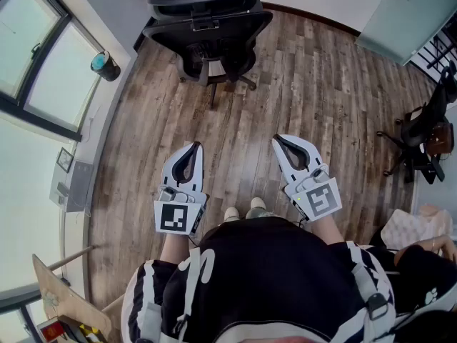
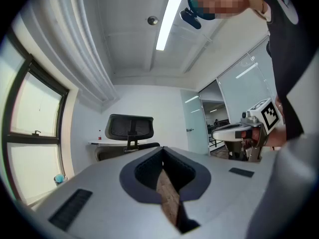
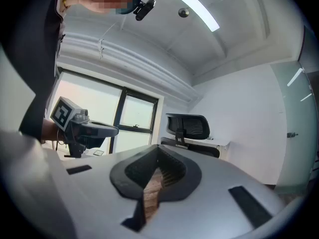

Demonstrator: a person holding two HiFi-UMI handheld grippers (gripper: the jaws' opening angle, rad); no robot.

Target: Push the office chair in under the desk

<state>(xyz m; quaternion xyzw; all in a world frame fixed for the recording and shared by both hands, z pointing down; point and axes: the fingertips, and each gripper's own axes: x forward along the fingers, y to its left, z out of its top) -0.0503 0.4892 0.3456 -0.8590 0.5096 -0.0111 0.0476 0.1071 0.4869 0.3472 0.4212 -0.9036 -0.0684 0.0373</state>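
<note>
Work is all ahead: the office chair (image 1: 207, 31) stands far off at the surface (image 2: 97, 143), untouched. My left claw (image 1: 191, 148) and right claw (image 1: 280, 141) are pressed together, empty.

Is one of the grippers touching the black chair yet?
No, in the head view the left gripper and right gripper are both apart from the office chair, with bare wooden floor between.

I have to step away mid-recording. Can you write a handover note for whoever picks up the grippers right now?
Left gripper: shut, empty, held level.
Right gripper: shut, empty, held level.
Office chair: ahead across the wood floor, backrest toward us, by the desk; neither gripper touches it.
Done: no push yet.
Left: walk up, set the grippers on the backrest, and push the chair in under the desk.
</note>
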